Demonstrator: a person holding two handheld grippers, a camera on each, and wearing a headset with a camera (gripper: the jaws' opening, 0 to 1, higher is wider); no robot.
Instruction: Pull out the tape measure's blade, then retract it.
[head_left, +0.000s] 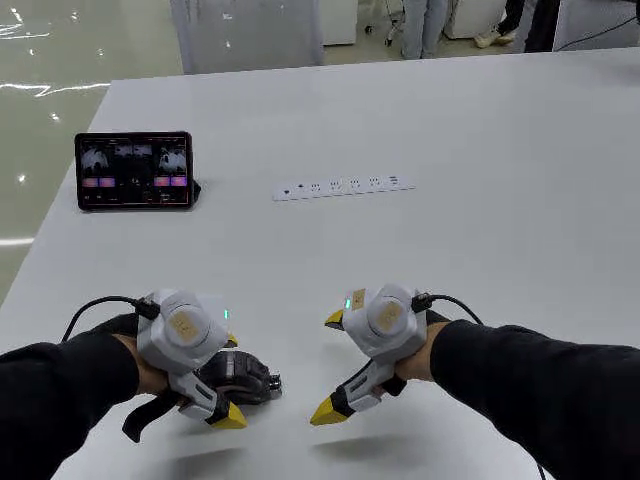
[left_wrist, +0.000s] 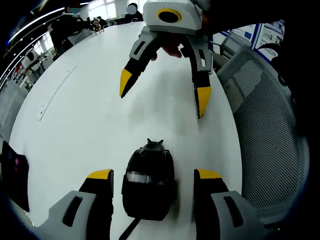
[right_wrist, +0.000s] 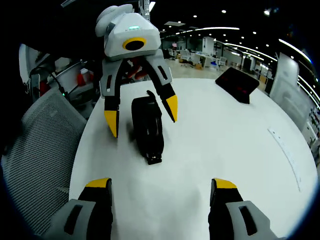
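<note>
Left claw, spread, straddles the tape measure; right claw, also spread, faces it.

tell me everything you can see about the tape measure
The tape measure is a black, rounded case, plastic or rubber by its look, with a pale patch on its top. It stands on edge on the white table, between the open jaws of the left gripper, with a gap at each side. Its blade tip points toward the right gripper; no blade is drawn out.
</note>
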